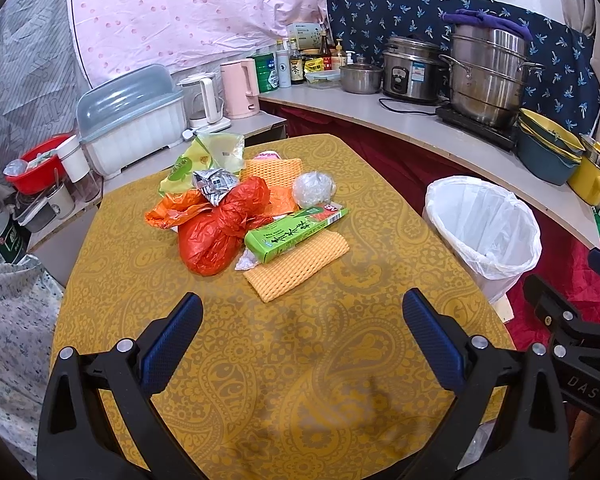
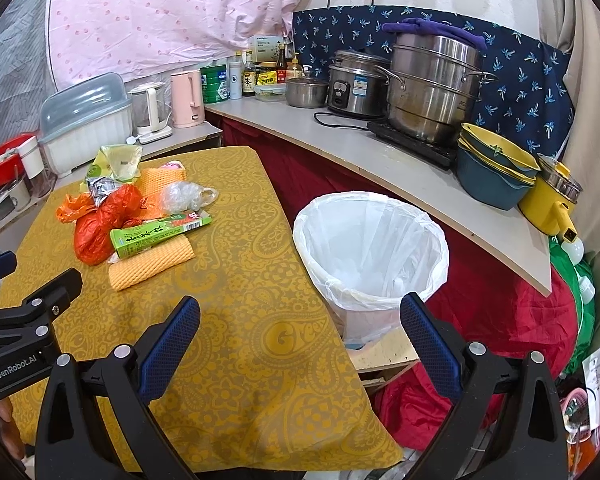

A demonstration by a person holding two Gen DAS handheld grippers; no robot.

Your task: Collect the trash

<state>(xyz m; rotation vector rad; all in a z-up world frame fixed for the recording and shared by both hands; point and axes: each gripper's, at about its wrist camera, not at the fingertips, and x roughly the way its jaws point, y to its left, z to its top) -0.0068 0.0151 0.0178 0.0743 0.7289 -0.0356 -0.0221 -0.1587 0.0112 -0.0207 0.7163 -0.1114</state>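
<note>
At frame centre of the left wrist view, on a table under a mustard paisley cloth: one heap of trash. Contents: knotted orange-red plastic bag; green carton printed with dark characters, lying flat across a yellow foam net sleeve; crumpled clear plastic wad; silver foil wrapper; pale green pouch at the far side of the heap. Items touch or overlap.

Right of the table, lower than its top: white bin lined with a clear-white bag, liner folded over the rim. In the right wrist view, where the bin sits at centre, only the liner's folds show inside.

Upper left of frame: white ribbed box with translucent grey domed lid, shut, contents hidden. Red basin beside it, holding small items too unclear to name.

Upper right, on the counter: stacked steel steamer pot, rice cooker, small lidded pot, nested blue and yellow bowls.

Left gripper: blue-padded fingers spread wide, holding nothing, over bare cloth near the heap. Right gripper: fingers likewise spread and holding nothing, straddling the table edge and the bin.
</note>
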